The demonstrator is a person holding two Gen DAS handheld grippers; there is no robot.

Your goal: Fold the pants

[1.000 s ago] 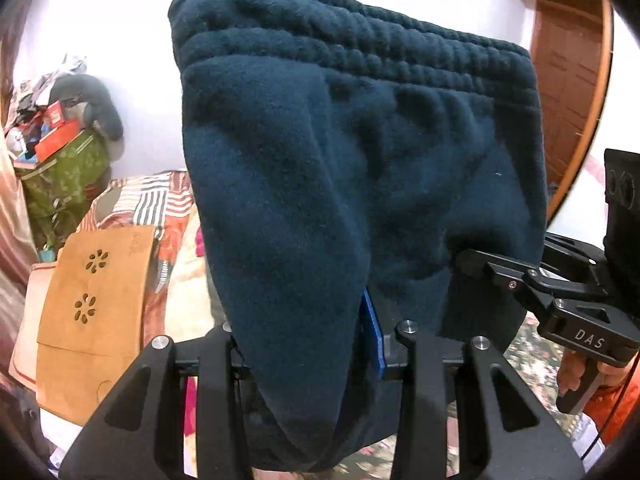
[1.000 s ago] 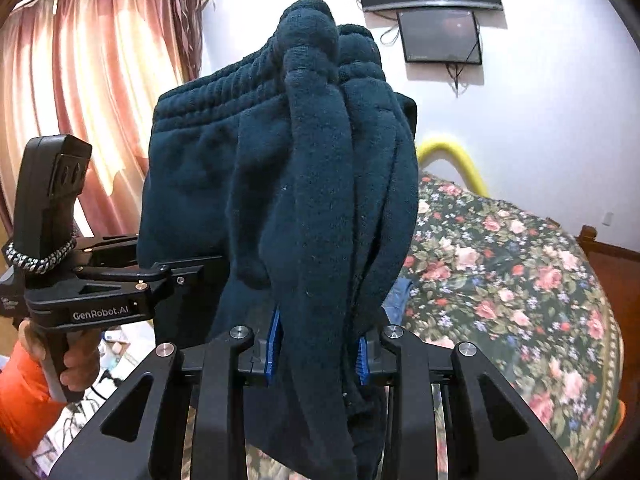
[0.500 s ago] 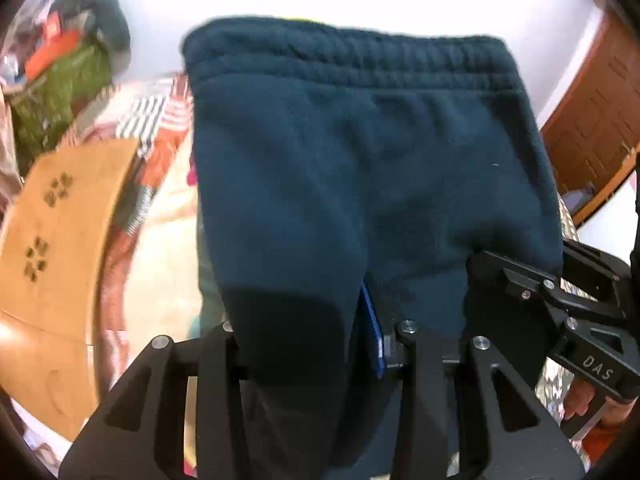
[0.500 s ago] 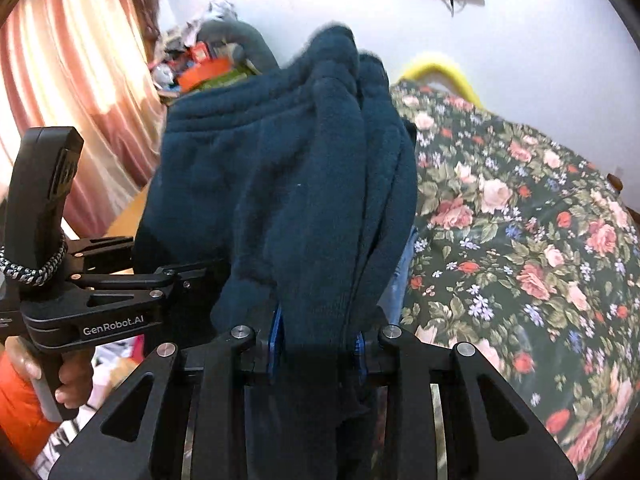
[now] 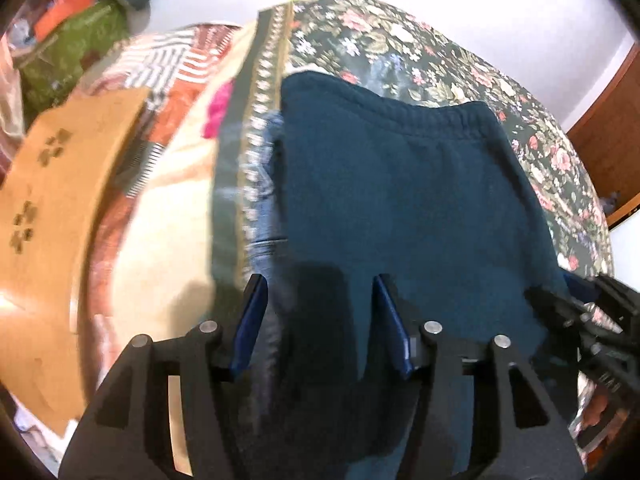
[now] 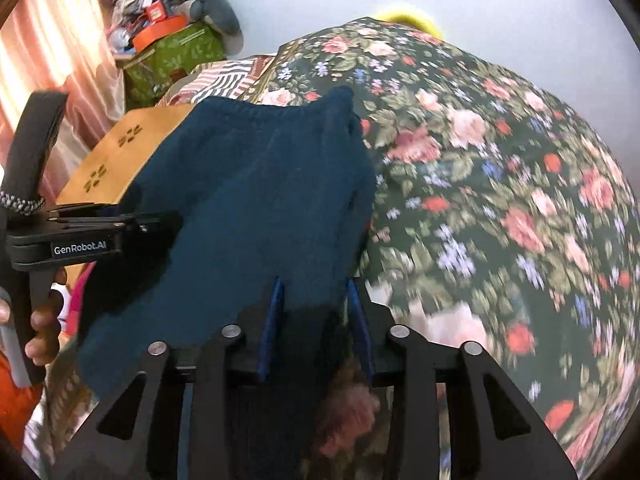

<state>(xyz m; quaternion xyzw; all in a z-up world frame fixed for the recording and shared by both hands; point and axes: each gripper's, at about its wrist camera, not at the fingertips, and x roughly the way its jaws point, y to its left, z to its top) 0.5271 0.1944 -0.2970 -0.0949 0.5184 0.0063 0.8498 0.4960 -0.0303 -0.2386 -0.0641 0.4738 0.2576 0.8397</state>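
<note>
The dark teal fleece pants (image 5: 404, 208) lie folded on the floral bedspread (image 5: 440, 60), waistband at the far end. My left gripper (image 5: 320, 300) stands open, its blue pads on either side of the near edge of the cloth. My right gripper (image 6: 314, 300) is partly open with a fold of the pants (image 6: 260, 200) still between its pads. Each gripper shows in the other's view: the right (image 5: 592, 320), the left (image 6: 84, 236).
A blue denim garment (image 5: 266, 184) lies under the pants' left edge. A wooden board with flower cutouts (image 5: 52, 200) stands to the left. A green box with clutter (image 6: 172, 56) stands at the back left. The bedspread (image 6: 500, 184) stretches to the right.
The pants went from held up in the air to lying on the bed. Both grippers came down with them and their jaws opened, the left wider.
</note>
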